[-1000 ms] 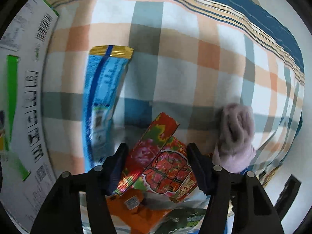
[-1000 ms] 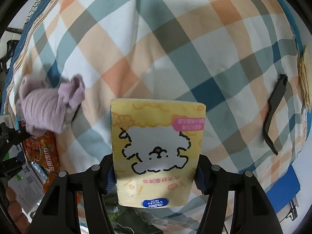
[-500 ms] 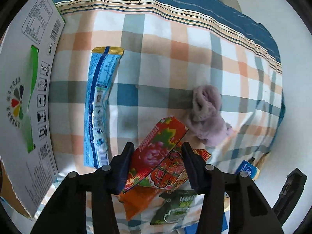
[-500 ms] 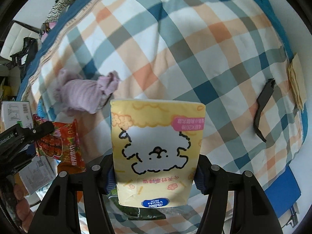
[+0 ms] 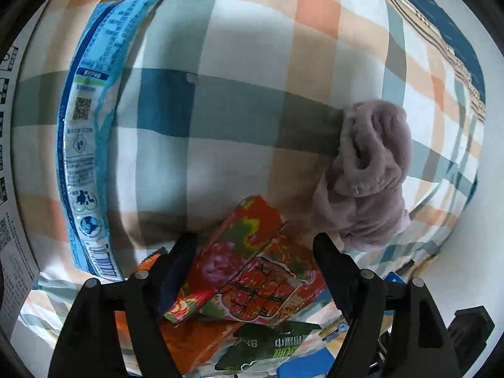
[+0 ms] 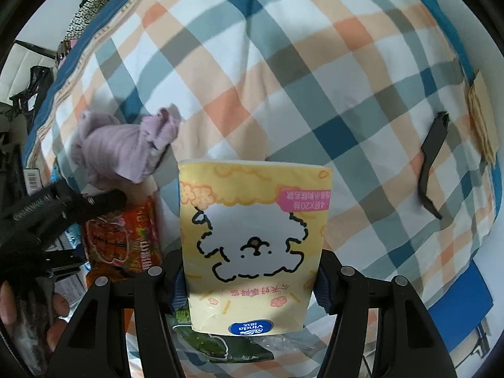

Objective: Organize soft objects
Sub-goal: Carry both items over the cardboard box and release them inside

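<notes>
1. Over the checked bedspread [image 6: 283, 72], the right gripper [image 6: 252, 271] clamps the yellow tissue pack [image 6: 255, 239]; a slack squeeze could drop it.
2. The left gripper [image 5: 255, 252] is opening around the red snack packet [image 5: 249, 271], pads clear; it may slide off the pile.

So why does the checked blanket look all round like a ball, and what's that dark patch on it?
In both wrist views the fisheye lens bends the flat blanket into a bulge with black corners. In the left wrist view the dark patch is a soft shadow beside the blue packet. In the right wrist view the tissue pack looks sharp, while the purple cloth is slightly blurred.
</notes>
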